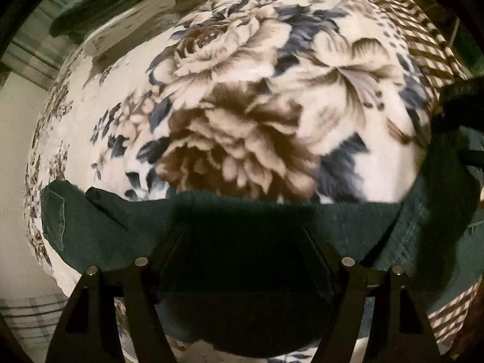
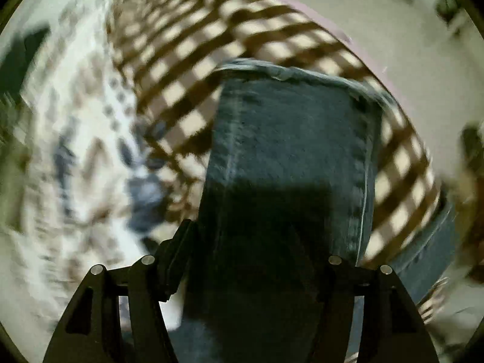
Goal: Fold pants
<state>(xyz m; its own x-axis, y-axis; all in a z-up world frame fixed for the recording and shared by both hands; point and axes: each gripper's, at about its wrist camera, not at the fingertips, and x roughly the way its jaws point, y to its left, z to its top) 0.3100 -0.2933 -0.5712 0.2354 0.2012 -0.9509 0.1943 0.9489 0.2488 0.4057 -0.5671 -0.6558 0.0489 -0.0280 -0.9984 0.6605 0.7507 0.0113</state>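
1. Left wrist view, starting from the left: the back pocket (image 1: 53,217) of the pants (image 1: 242,217) sits at the left end of the dark denim. The denim lies flat along the bottom of the frame on the floral blanket (image 1: 242,106).
2. Up top left there's a pile of folded clothes (image 1: 121,9), something dark green on something white, well apart from the pants.
3. Middle: your left gripper (image 1: 242,242) points down at the denim with its jaws spread wide. The cloth under them is in deep shadow, and I don't see the pads pinching anything.
4. Right side: the denim curves up along the edge of the frame, and the blanket's brown checkered border (image 1: 423,39) runs along the top right.
5. Right wrist view, pretty motion-blurred. On the left it's just smeared blanket pattern, then the checkered border (image 2: 181,69) arcs across the top.
6. Middle: one leg of the pants (image 2: 290,139) runs straight up from between the fingers, and its hem (image 2: 287,72) lies on the checkered border.
7. Your right gripper (image 2: 251,251) has its jaws apart with the denim between them. The left finger (image 2: 178,251) shows just beside the cloth's edge, but the right one is lost in the dark. I can't tell if the pads are actually gripping.
8. Far right: more denim shows past the checkered border at the lower edge.
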